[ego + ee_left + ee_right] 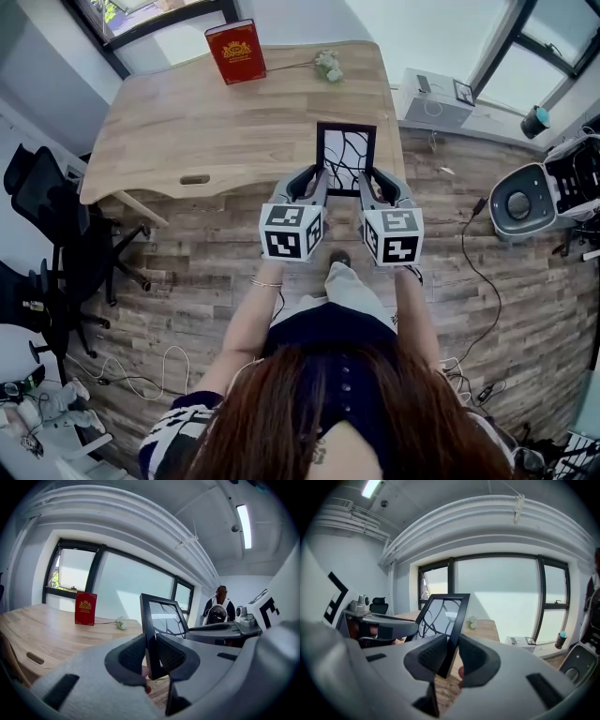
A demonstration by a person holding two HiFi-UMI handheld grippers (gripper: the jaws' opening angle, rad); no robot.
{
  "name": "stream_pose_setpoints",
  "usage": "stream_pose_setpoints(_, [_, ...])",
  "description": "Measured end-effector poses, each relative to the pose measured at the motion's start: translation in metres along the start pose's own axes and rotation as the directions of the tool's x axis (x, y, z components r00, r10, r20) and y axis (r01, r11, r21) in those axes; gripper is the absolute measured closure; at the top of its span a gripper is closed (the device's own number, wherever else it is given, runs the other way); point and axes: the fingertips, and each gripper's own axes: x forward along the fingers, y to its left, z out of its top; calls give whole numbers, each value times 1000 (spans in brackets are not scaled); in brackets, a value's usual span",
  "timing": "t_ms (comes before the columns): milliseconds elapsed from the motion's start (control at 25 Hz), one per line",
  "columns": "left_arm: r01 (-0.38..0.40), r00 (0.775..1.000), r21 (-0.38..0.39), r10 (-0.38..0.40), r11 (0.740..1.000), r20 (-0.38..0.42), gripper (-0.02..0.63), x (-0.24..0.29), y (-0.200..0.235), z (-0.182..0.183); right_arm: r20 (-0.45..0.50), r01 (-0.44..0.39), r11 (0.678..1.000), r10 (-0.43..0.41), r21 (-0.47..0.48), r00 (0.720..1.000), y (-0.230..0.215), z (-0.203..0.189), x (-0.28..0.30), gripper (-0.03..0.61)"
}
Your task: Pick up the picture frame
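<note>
Head view showed the picture frame [346, 157] upright at the table's [187, 122] near edge. The left gripper [315, 184] and right gripper [367, 186] each clamped one side rail, so the pickup looked nearly complete.

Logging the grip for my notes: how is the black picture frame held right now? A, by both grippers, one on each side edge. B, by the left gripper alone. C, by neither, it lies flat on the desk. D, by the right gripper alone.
A: the left gripper pinches the left edge of the picture frame and the right gripper pinches the right edge.
</note>
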Motion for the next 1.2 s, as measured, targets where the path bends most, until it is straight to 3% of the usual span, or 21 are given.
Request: stream_pose_setpoints(1200, [5,991,88,-17,996,134,528,-89,-33,44,152,31,999,-25,-40,988,45,43,-83,497])
